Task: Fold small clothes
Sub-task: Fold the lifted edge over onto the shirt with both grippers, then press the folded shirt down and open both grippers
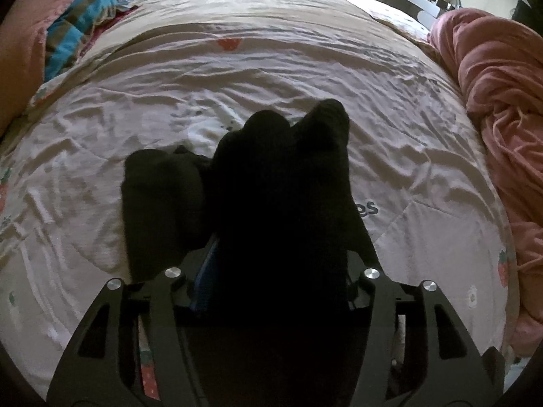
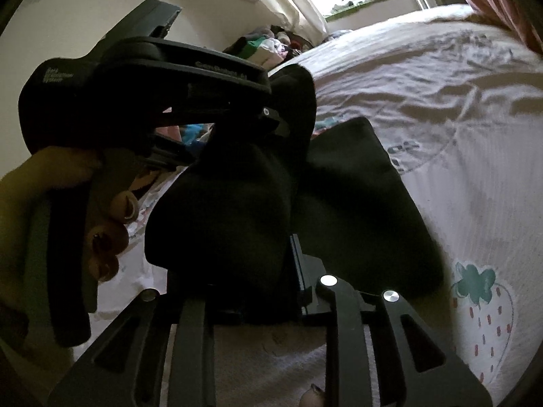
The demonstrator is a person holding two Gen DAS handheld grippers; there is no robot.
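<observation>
Black linkage bars with round silver rivets filled the bottom of both wrist views. Between the fingers of the left gripper [image 1: 276, 247] rose a bunched black garment [image 1: 281, 176], soft and matte, with two rounded humps at its top; the pads were buried in the fabric, so I could not tell whether they pressed on it or stood loose. Left of the garment, a second dark fold lay flat on the bedsheet [image 1: 271, 54], a wrinkled pale cotton printed with strawberries. The right gripper [image 2: 237, 271] had a rounded lobe of the same garment between its fingers, its grip likewise hidden. Beyond that lobe, a hand [image 2: 68, 210] clasped the left gripper's handle.
</observation>
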